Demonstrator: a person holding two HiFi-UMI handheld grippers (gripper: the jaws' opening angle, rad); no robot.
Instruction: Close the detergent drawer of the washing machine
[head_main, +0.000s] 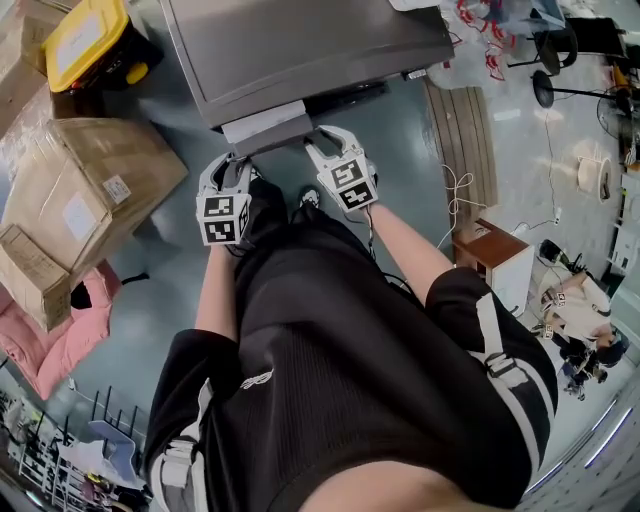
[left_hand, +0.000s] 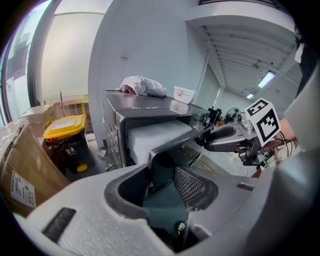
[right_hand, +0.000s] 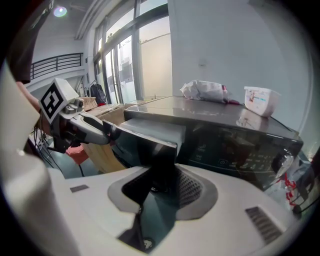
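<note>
black clothing on the person (head_main: 340, 380) fills the lower half of the head view, with both forearms reaching toward the washing machine (head_main: 300, 50). its detergent drawer (head_main: 262, 127) is pulled out from the front, white inside behind a dark front panel. the left gripper (head_main: 235, 165) sits at the panel's left end and the right gripper (head_main: 328, 138) at its right end, close together. each gripper view shows the jaws spread, with that end of the panel in the gap between them and not pinched. on top of the machine lie a crumpled bag (right_hand: 202, 91) and a small white tub (right_hand: 260, 100). on the floor (head_main: 400, 150) left of the machine stand a cardboard box (head_main: 90, 190), near the left gripper, and a black bin with a yellow lid (head_main: 85, 40) farther off.
</note>
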